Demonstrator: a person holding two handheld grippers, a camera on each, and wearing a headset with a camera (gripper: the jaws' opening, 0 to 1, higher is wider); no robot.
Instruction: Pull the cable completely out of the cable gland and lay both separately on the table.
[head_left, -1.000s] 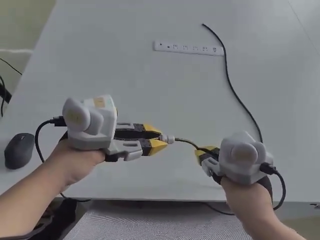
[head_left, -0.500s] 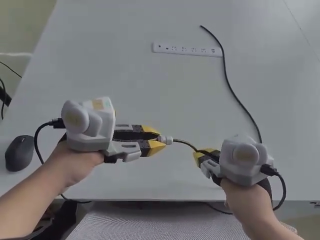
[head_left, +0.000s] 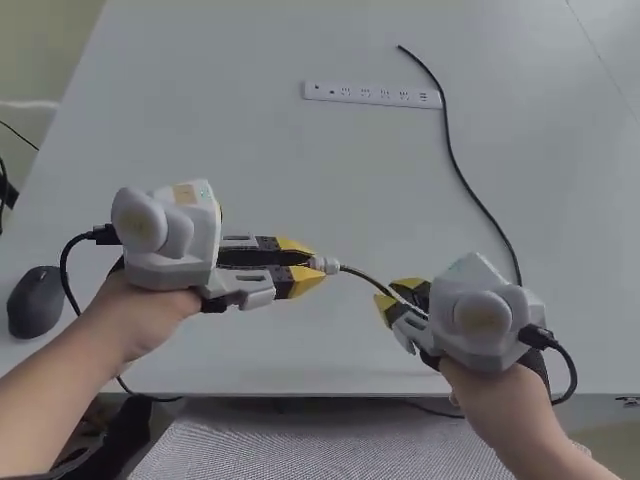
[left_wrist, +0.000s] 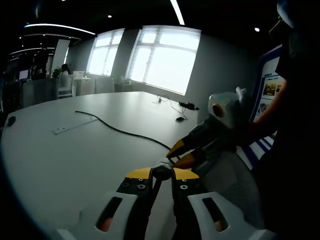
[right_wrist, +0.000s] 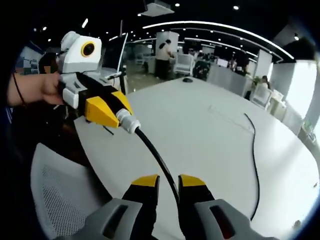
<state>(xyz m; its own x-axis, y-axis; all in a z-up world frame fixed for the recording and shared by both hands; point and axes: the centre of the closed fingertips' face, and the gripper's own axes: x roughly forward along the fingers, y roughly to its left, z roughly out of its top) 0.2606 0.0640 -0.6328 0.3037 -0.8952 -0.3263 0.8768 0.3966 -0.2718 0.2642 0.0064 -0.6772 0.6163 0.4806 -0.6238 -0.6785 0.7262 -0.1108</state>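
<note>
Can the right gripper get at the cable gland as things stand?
Probably not: the right gripper is shut on the cable, and the left gripper clamps most of the cable gland, leaving just its tip exposed.

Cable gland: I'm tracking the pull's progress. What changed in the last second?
The left hand-held gripper carried the cable gland slightly up and left; the right hand-held gripper followed. Grips unchanged: left on gland, right on cable, which remains threaded.
</note>
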